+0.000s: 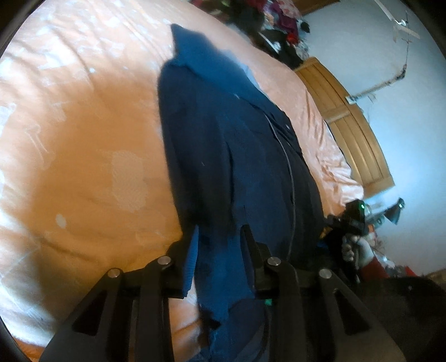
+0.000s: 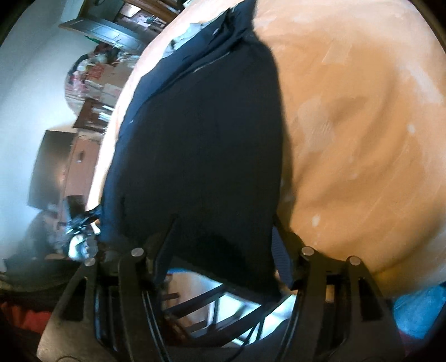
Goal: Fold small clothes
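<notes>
The dark blue garment (image 1: 228, 144) lies stretched on the peach-coloured bed (image 1: 83, 156), its long axis running straight away from both cameras, so the near hem sits at the jaws and the far end reaches toward the pile of clothes (image 1: 267, 25) at the head of the bed. That is the relation the next move turns on: to fold it, I judge the near edge has to be carried forward along that same axis and laid over the far part. The left gripper (image 1: 220, 239) has blue cloth running between its two fingers, and the jaws look clenched on a bunched piece of the hem, with a loose flap hanging down below them over the bed's edge. The right gripper (image 2: 223, 231) stands with its fingers set wider, the garment's near corner lying between and over them; whether the jaws actually pinch the cloth I cannot tell (the dark fabric hides the fingertips here). Both grippers sit at the near end, side by side across the garment's width, neither nearer the far end; the right one shows at the edge of the left view, held in a white-gloved hand (image 1: 354, 247). Both point forward and slightly down along the bed, roughly level with each other, which suits a two-handed lift of the hem.
</notes>
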A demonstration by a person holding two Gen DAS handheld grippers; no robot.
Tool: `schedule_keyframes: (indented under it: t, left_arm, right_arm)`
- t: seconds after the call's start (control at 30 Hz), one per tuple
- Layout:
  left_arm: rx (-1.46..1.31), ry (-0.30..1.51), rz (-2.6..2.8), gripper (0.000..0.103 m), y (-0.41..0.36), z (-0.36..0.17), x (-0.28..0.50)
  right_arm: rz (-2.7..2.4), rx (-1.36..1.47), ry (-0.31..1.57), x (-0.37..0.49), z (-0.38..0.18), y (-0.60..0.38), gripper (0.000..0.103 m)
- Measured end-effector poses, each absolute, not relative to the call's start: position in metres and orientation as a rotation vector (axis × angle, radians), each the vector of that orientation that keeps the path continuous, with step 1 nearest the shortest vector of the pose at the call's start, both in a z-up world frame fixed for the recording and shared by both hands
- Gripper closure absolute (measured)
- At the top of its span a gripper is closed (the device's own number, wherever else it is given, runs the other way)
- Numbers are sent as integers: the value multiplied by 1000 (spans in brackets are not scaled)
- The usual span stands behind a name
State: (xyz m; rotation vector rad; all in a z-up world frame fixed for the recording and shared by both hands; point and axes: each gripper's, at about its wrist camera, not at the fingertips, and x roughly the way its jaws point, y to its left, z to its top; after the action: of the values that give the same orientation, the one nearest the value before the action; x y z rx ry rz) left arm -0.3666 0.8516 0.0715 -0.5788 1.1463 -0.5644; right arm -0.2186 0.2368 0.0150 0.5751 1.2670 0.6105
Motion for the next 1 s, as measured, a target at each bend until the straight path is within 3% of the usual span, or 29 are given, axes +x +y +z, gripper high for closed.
schedule_keyframes:
  t: [0.47,1.0]
  left_arm:
    - [-601,1170,-665,75,854,89,-399]
    - [-682,1143,-726,77,841,79,-382]
  right_arm:
    - [654,639,1282,-223,12,234,39]
    - [730,712,1280,-239,7,232,44]
